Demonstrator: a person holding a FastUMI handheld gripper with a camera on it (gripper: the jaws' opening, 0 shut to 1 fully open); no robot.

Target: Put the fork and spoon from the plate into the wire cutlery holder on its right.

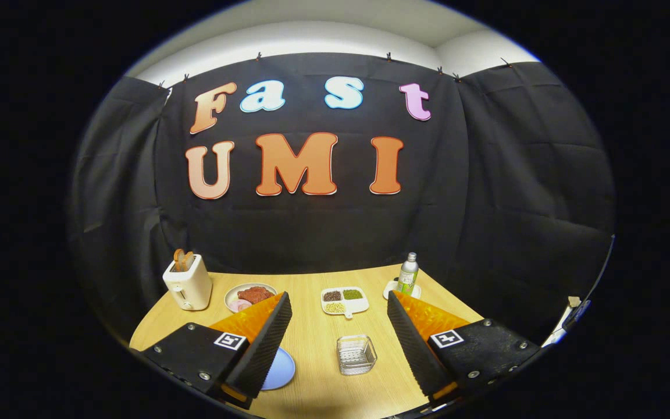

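Note:
A blue plate (281,370) lies on the wooden table (312,343), mostly hidden behind my left finger (265,343); what lies on it is covered. To its right, between my two fingers, stands the wire cutlery holder (356,354), a small square basket seen from above that looks empty. My gripper (339,299) hovers above the table's near edge, open wide with nothing between the fingers.
Along the back of the table stand a cream toaster (188,283) with toast in it, a plate of meat (249,295), a white divided dish of beans (344,301), and a bottle (408,273) on a small saucer. The black cloth wall rises behind the table.

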